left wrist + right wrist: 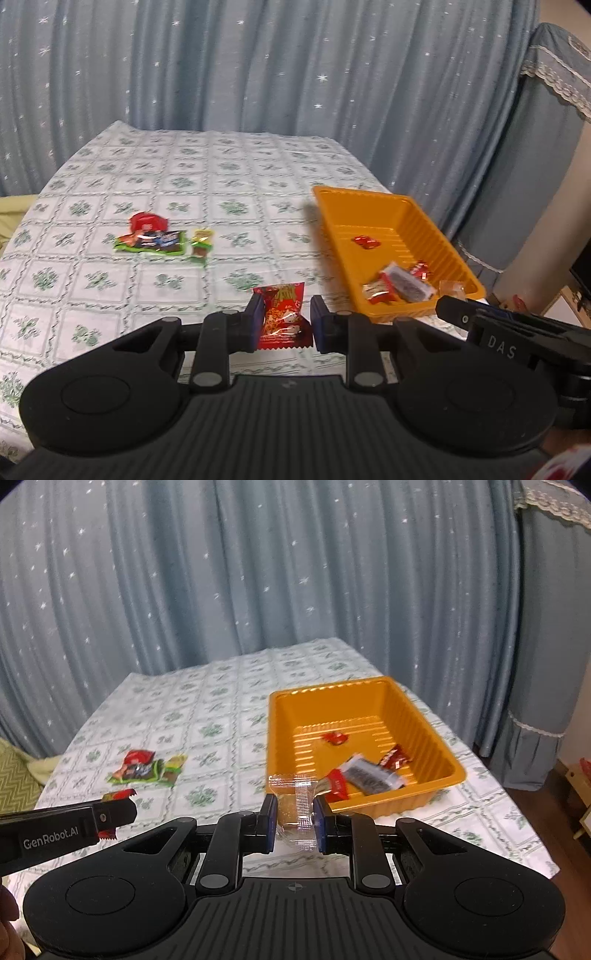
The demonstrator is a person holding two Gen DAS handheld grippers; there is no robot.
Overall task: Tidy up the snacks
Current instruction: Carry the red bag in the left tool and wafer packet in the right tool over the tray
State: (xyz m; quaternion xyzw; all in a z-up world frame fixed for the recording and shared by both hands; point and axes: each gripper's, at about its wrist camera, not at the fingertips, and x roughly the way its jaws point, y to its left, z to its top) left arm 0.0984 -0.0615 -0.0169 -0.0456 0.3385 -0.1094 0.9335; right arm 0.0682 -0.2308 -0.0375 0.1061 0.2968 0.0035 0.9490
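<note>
Both grippers loaded, carry step looks underway; left gripper (283,320) is pinching a red snack packet (281,317); right gripper (295,818) is clamping a clear-wrapped biscuit (295,805); orange tray (439,738) is sitting right, partly filled; next: hover over tray, release; leftover snack pile (149,240) is waiting far left.

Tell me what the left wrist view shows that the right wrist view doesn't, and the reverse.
Left wrist only: the face of the red snack packet clamped in the left tongs; the right view catches just its ends past the tong's side.

Right wrist only: the clear-wrapped snack held in the right tongs, seen in full; the left view shows just a corner of it near the tray.

Both: the orange tray with several wrapped snacks inside, a small pile of packets on the patterned tablecloth, and the blue curtain behind.
</note>
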